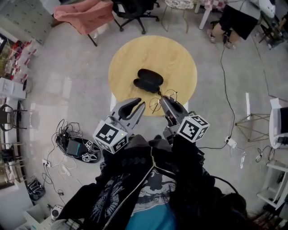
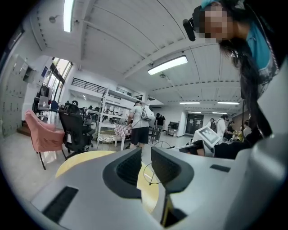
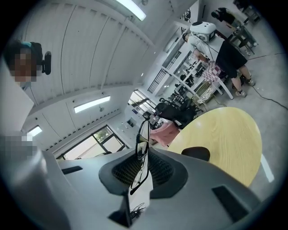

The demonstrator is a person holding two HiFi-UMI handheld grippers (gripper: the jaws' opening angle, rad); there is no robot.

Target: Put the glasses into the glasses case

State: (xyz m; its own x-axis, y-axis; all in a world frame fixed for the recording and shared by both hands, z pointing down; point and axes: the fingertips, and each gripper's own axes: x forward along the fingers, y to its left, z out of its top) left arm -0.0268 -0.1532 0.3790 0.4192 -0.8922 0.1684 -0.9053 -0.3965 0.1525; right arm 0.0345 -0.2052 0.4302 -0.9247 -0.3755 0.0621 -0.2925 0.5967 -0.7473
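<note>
The black glasses case (image 1: pixel 148 80) lies open near the middle of the round wooden table (image 1: pixel 180 58). My right gripper (image 1: pixel 164 101) is shut on thin wire-rimmed glasses (image 1: pixel 162 99) and holds them over the table's near edge, short of the case. In the right gripper view the glasses (image 3: pixel 143 143) stand upright between the pads (image 3: pixel 159 168), with the case (image 3: pixel 195 153) on the table ahead. My left gripper (image 1: pixel 137 104) hovers beside it on the left, shut with nothing in it. In the left gripper view one lens of the glasses (image 2: pixel 153 173) shows beyond the jaws.
A black office chair (image 1: pixel 132 11) and a pink-draped chair (image 1: pixel 85 15) stand behind the table. A seated person (image 1: pixel 236 20) is at the far right. Tangled cables and boxes (image 1: pixel 74 146) lie on the floor at left, a power strip (image 1: pixel 230 142) and a metal frame (image 1: pixel 252 123) at right.
</note>
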